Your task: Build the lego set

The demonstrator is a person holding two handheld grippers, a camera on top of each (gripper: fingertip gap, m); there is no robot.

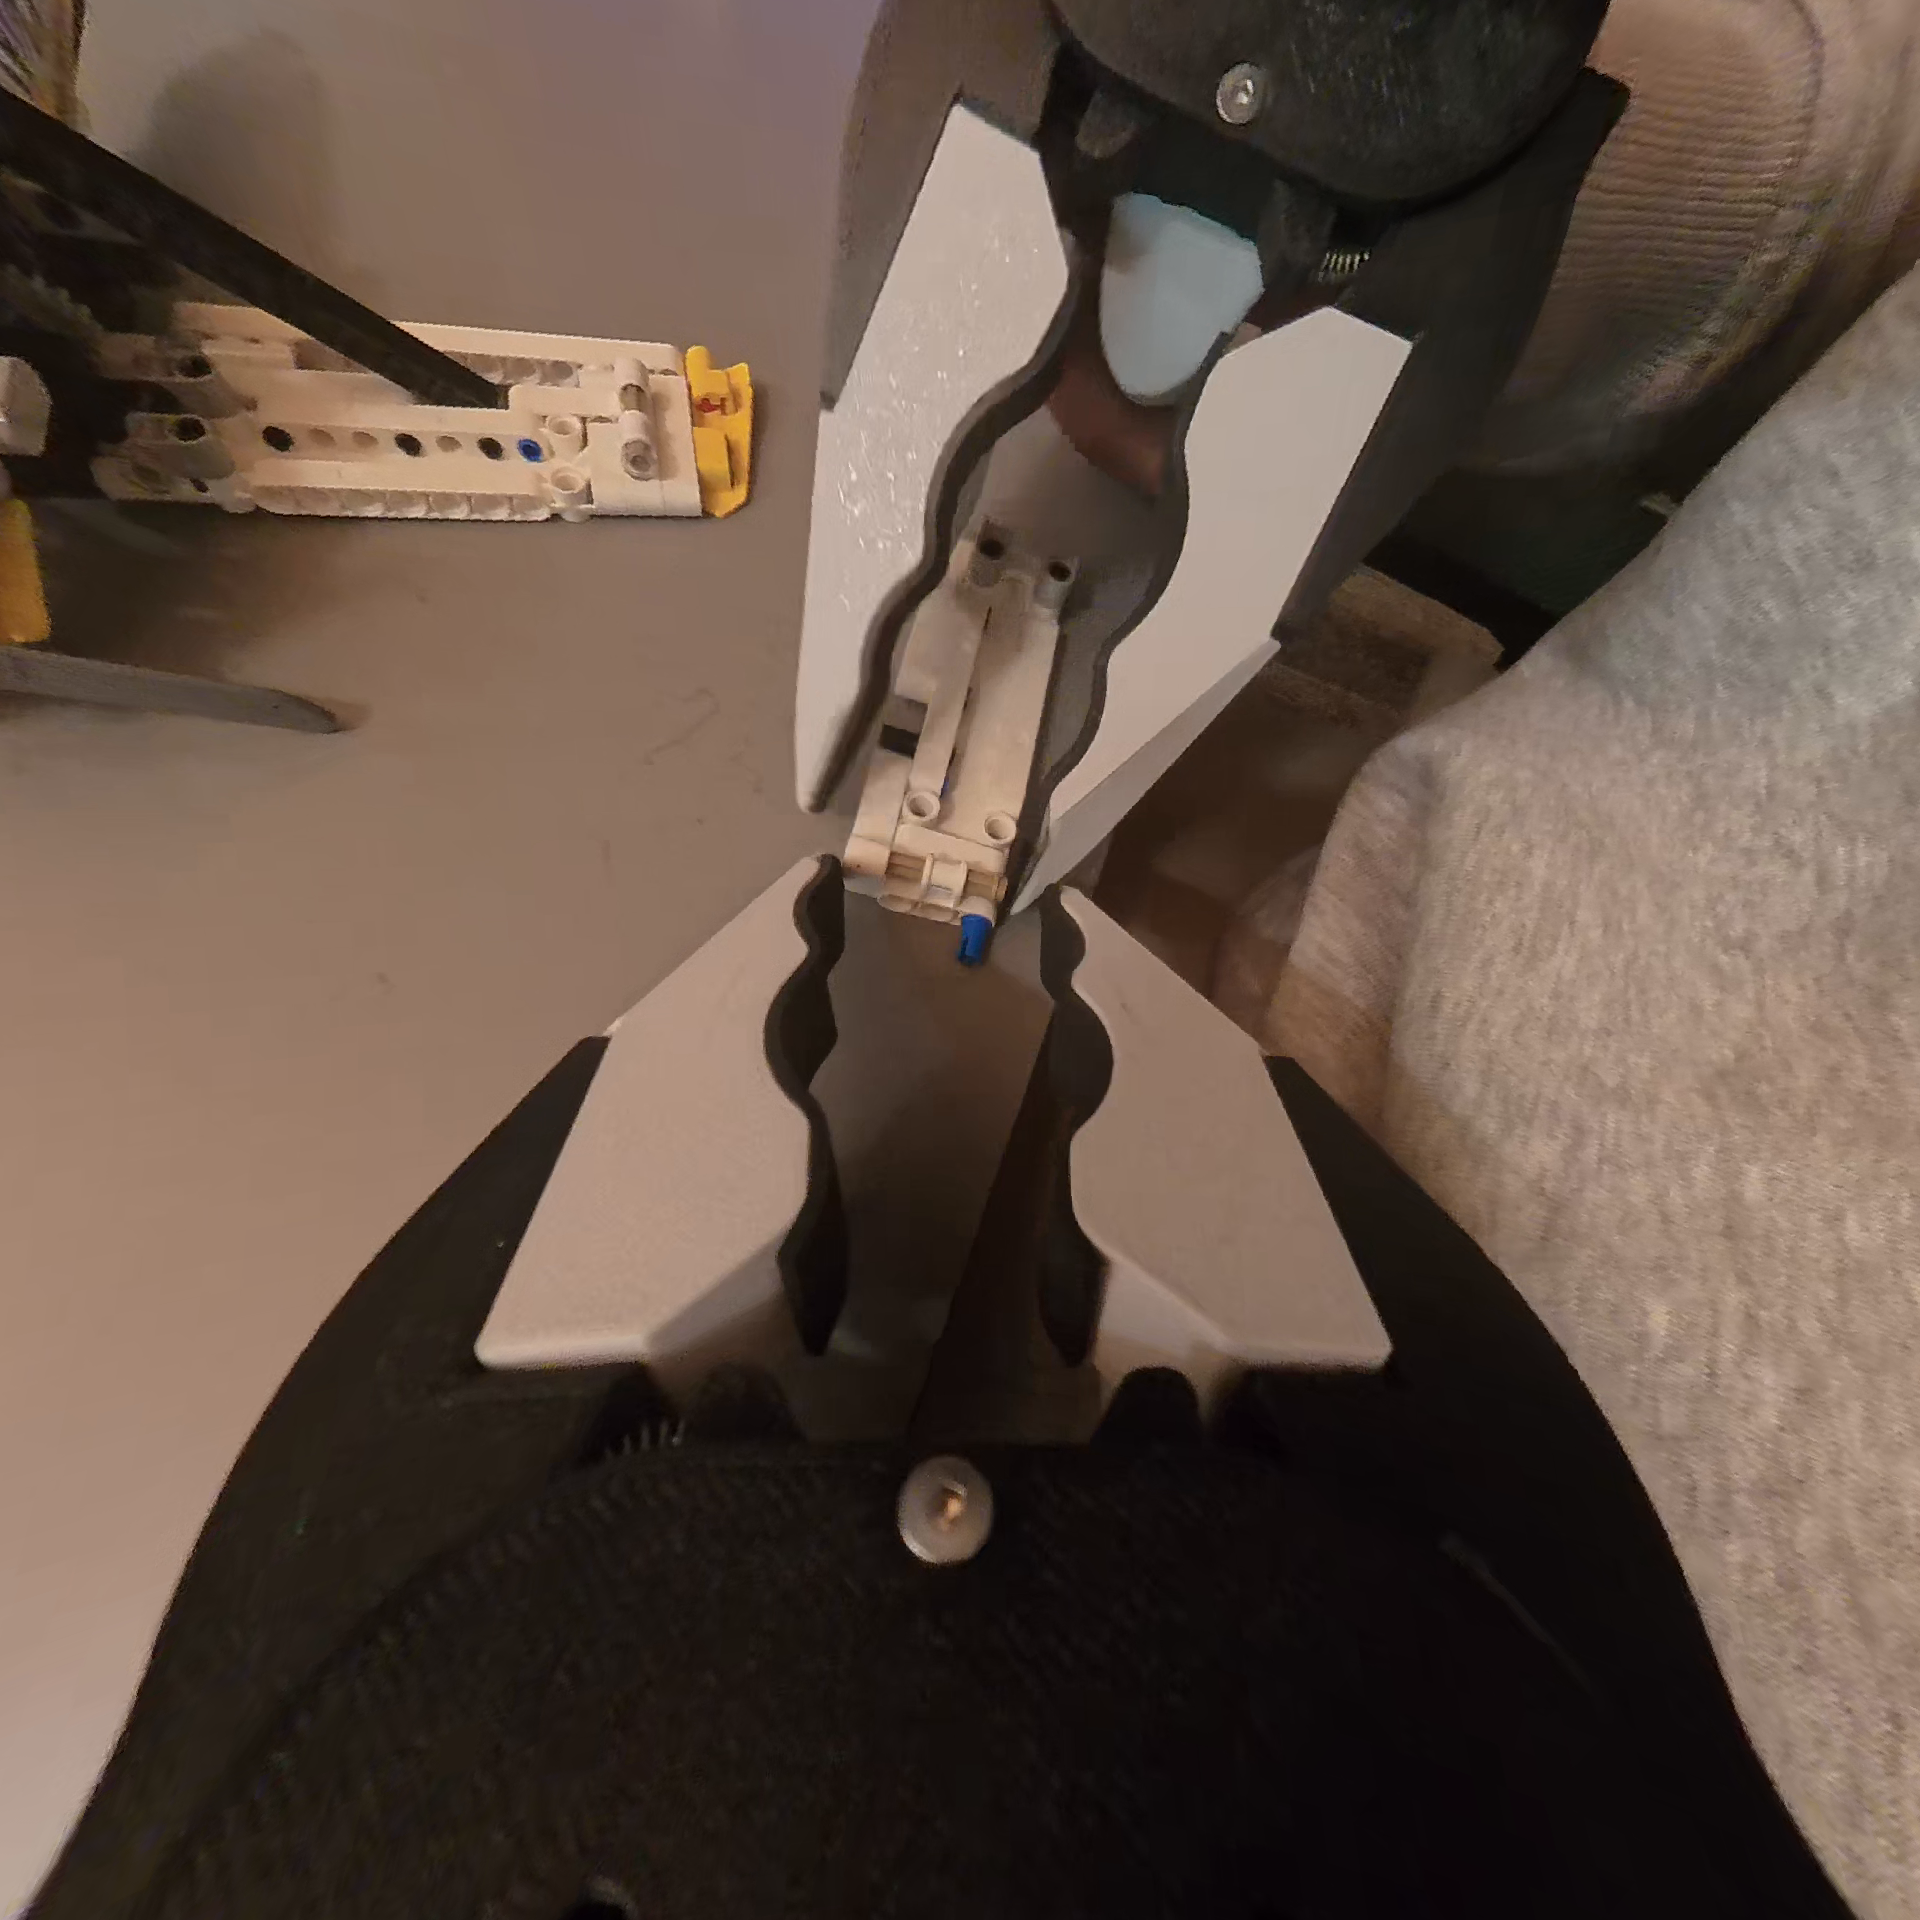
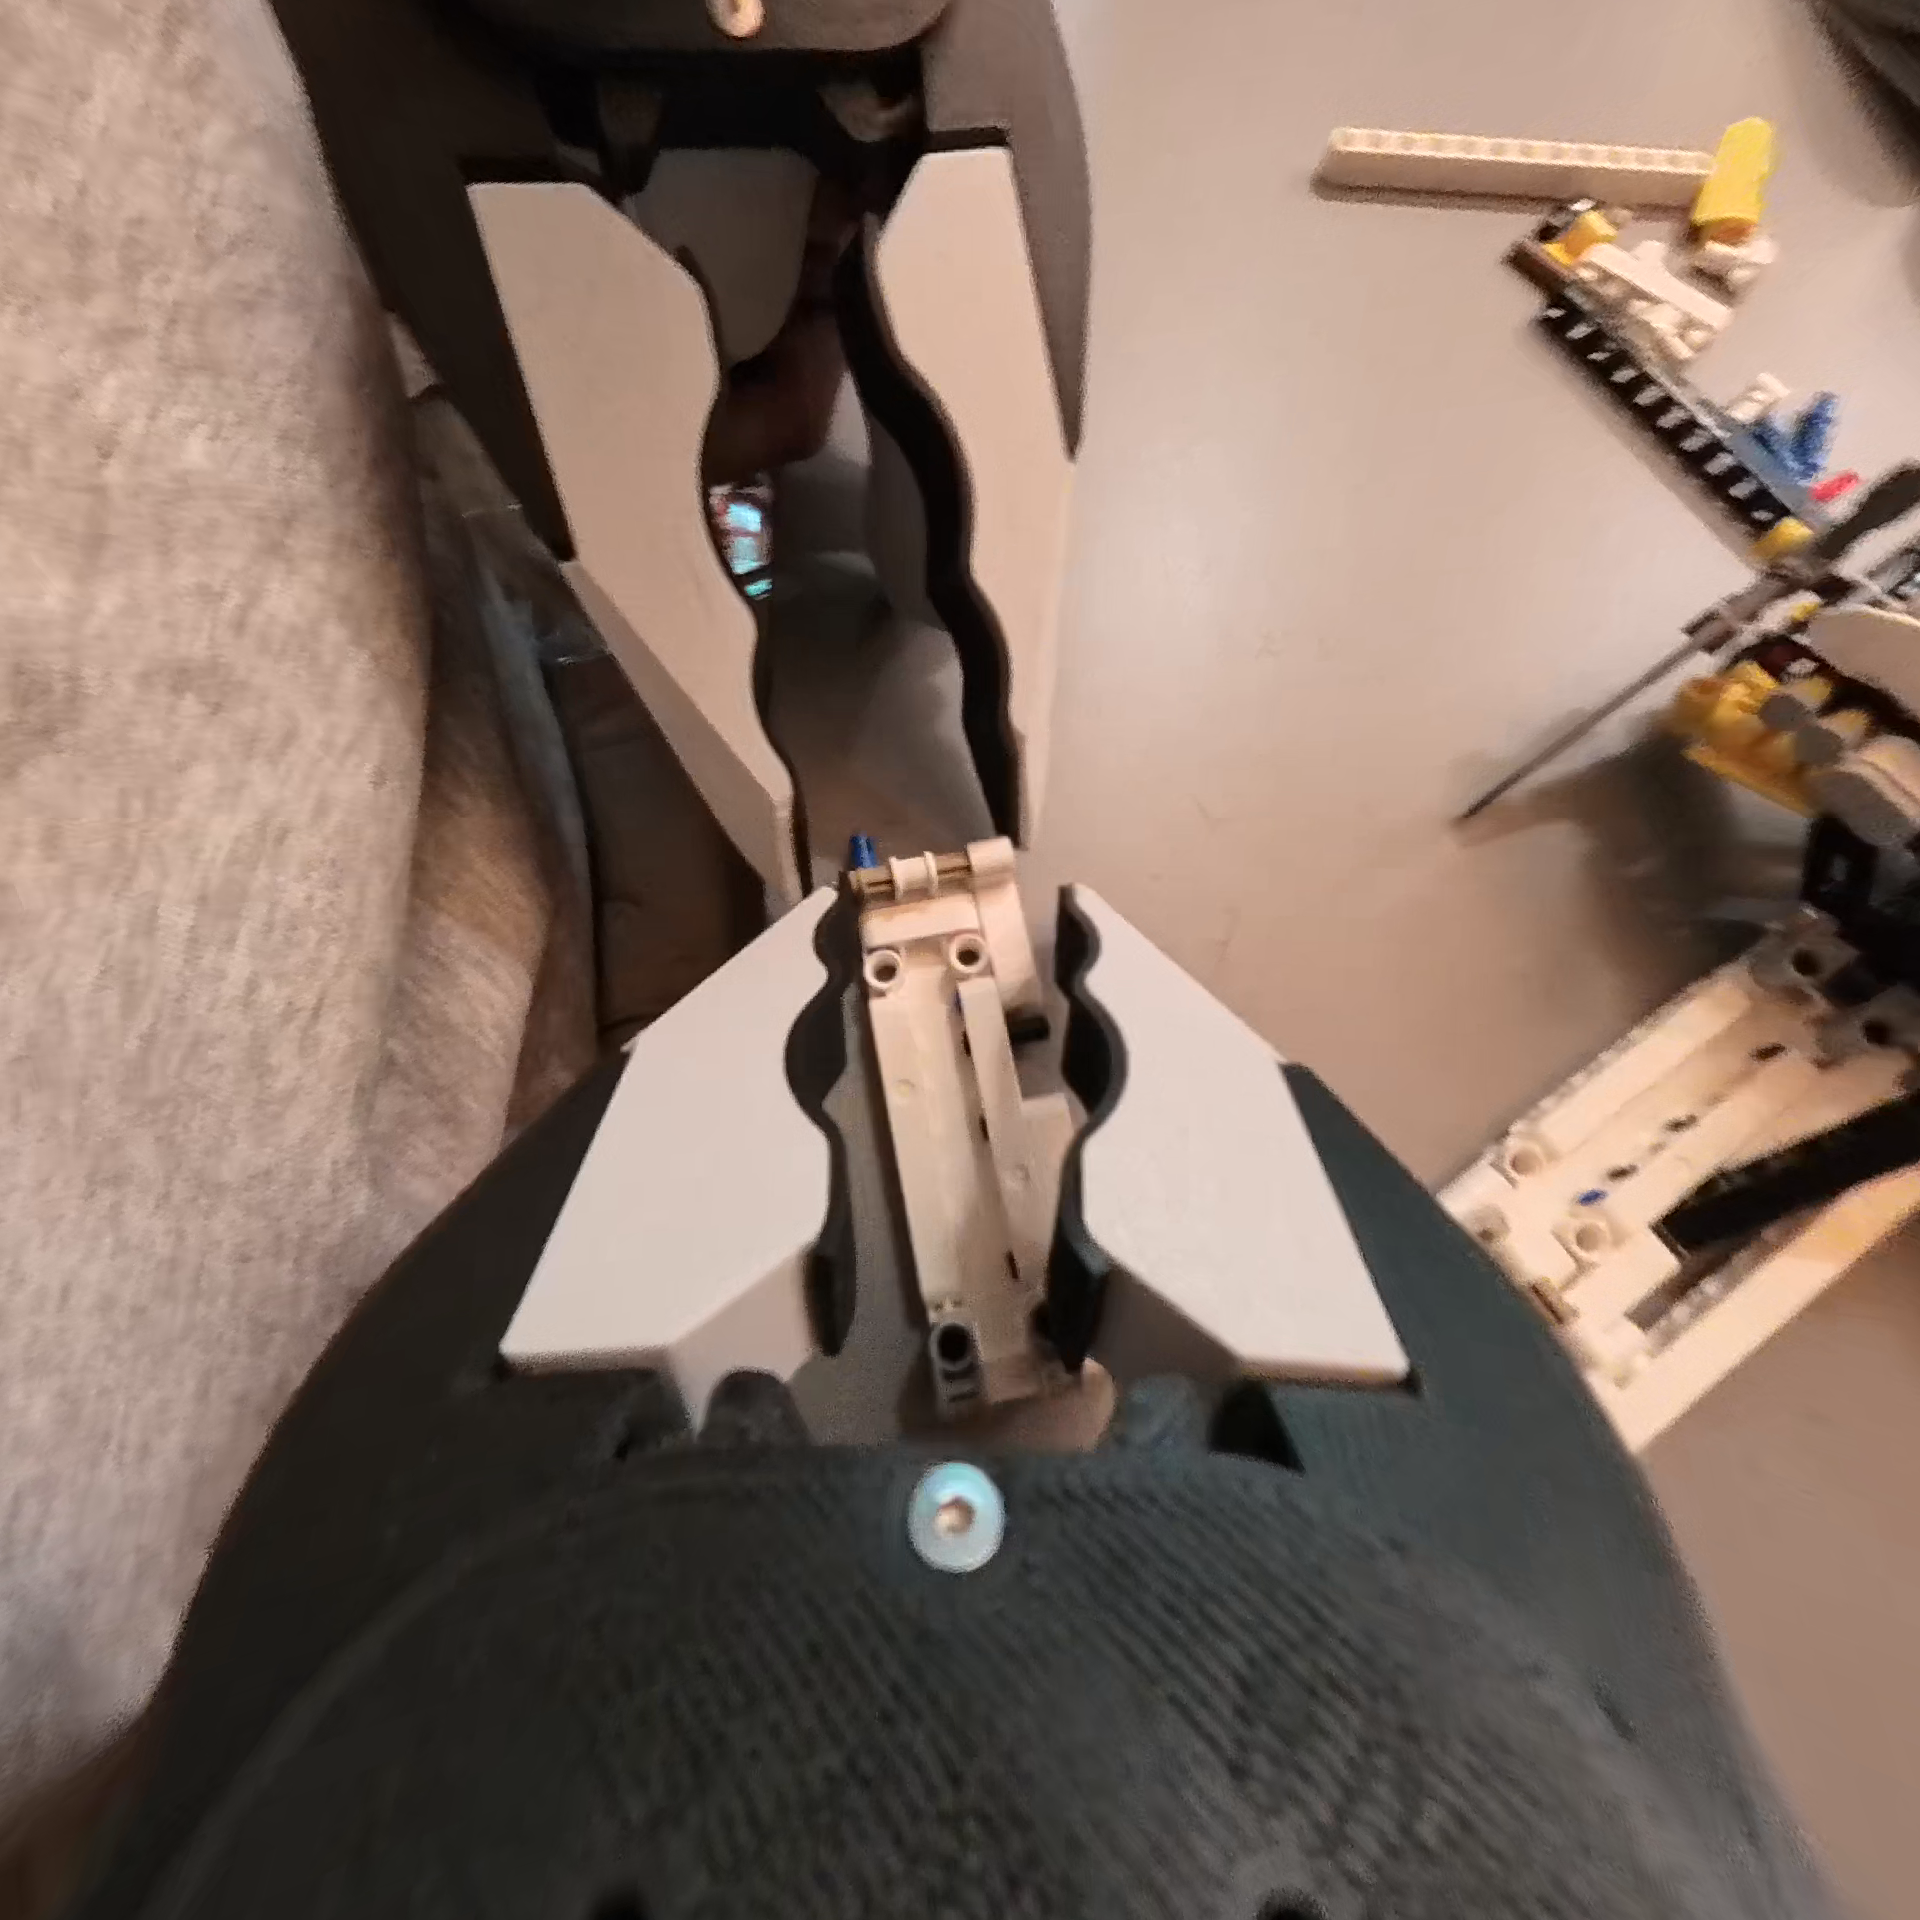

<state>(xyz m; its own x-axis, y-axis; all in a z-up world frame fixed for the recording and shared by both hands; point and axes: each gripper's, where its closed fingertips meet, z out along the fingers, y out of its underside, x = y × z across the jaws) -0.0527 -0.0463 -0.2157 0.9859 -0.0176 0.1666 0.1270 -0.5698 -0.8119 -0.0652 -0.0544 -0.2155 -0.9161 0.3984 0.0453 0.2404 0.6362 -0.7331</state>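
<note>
My right gripper (image 2: 951, 902) is shut on a white lego subassembly (image 2: 961, 1091) of long beams. It holds the piece above the grey table with a blue pin (image 2: 860, 850) sticking out at the far end. My left gripper (image 1: 935, 881) is open and empty, pointing tip to tip at the right gripper (image 1: 925, 847). The subassembly (image 1: 961, 727) and its blue pin (image 1: 971, 940) sit just at the left fingertips. The left gripper also shows at the top of the right wrist view (image 2: 904, 847), its jaws apart.
The larger white model (image 1: 416, 442) with a yellow end and a black beam lies on the table (image 1: 364, 935); it also shows in the right wrist view (image 2: 1662, 1174). A long white beam (image 2: 1507, 166), a black toothed strip (image 2: 1621, 343) and loose parts (image 2: 1787, 436) lie beyond. Grey fabric (image 1: 1610, 935) borders the table. Only a small space, under 4 cm, lies between the two pairs of fingers.
</note>
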